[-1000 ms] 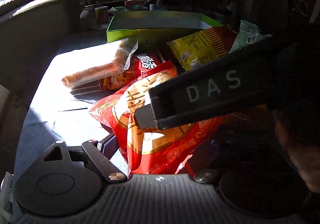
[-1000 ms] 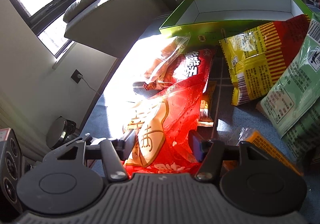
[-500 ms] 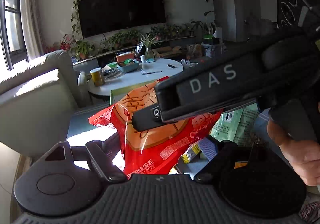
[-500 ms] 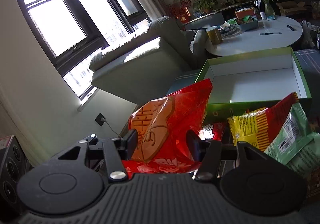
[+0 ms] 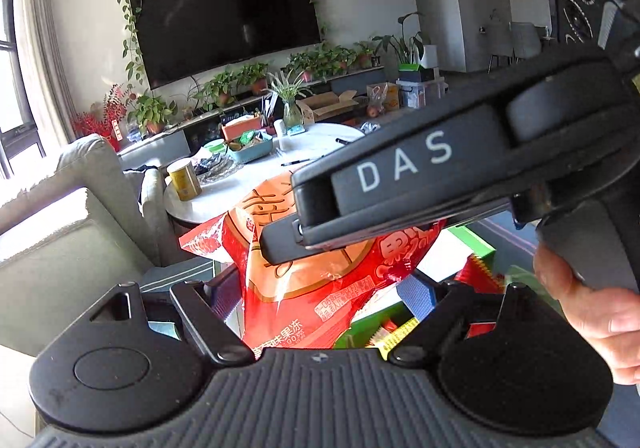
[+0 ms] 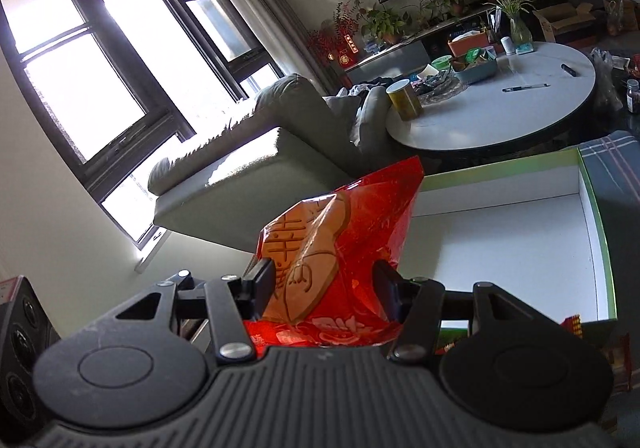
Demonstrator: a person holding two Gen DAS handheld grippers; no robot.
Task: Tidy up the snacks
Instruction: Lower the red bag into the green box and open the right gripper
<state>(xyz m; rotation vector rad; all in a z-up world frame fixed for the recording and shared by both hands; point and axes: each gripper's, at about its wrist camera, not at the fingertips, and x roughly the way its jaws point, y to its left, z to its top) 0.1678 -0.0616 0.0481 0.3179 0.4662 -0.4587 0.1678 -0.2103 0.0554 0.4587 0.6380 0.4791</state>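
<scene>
The right gripper (image 6: 324,282) clamps the red snack bag (image 6: 344,248) between its two pads, holding it upright and lifted clear of the surface below. The left gripper (image 5: 320,300) has the same bag (image 5: 320,288) between its fingers (image 5: 416,294), touching the left pad; whether the right pad presses it I cannot tell. The right tool crosses the left view, with a hand (image 5: 592,308) on its handle. Just behind the bag lies the open green box (image 6: 520,240), its white interior bare. Beyond stand a grey sofa (image 6: 256,152) and a round white counter (image 6: 500,112), with a television (image 5: 228,32) on the far wall.
</scene>
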